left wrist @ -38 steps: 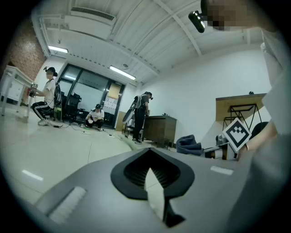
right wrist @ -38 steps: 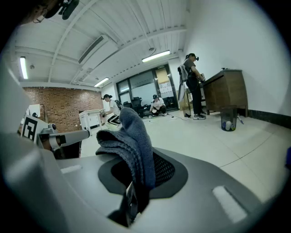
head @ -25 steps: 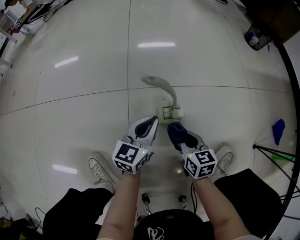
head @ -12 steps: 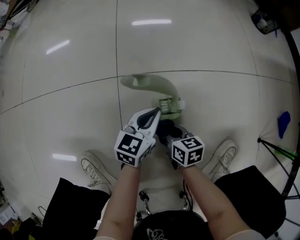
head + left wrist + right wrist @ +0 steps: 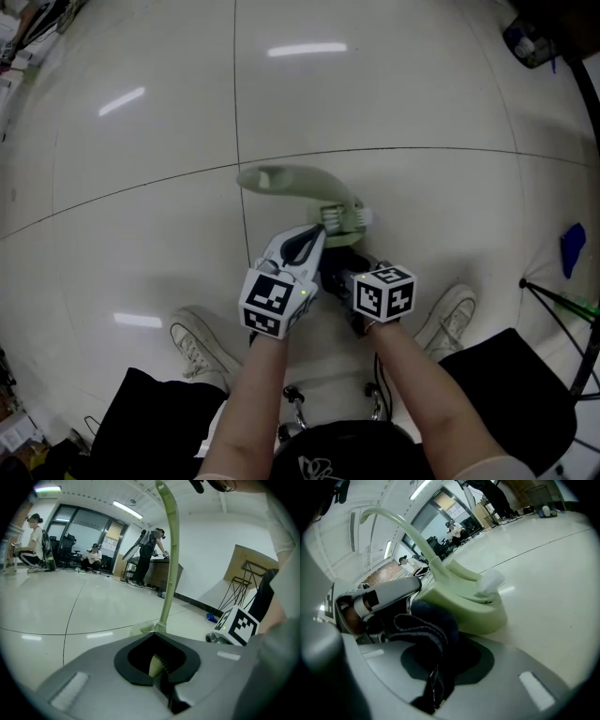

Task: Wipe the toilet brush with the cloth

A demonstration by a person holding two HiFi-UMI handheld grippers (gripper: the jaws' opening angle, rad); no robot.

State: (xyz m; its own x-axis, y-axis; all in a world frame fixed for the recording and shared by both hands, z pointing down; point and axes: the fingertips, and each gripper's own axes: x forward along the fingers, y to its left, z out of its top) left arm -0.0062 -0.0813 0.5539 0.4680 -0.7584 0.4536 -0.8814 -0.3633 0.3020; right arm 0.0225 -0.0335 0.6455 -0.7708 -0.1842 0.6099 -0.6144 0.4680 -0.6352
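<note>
Wiping step, mid-frame
Left hand-held gripper (image 5: 159,667) clamps the toilet brush (image 5: 298,180); right hand-held gripper (image 5: 436,672) pinches the cloth (image 5: 424,630) beside it, needing a rubbing stroke next.

Glossy tiled floor (image 5: 141,141).
White left shoe (image 5: 199,343) at 7 o'clock, right shoe (image 5: 452,314) at 5; blue object (image 5: 573,246) at 3.

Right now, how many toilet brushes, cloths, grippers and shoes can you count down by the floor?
toilet brush: 1
cloth: 1
grippers: 2, the left gripper and the right gripper
white shoes: 2, one on the left and one on the right
Total: 6
</note>
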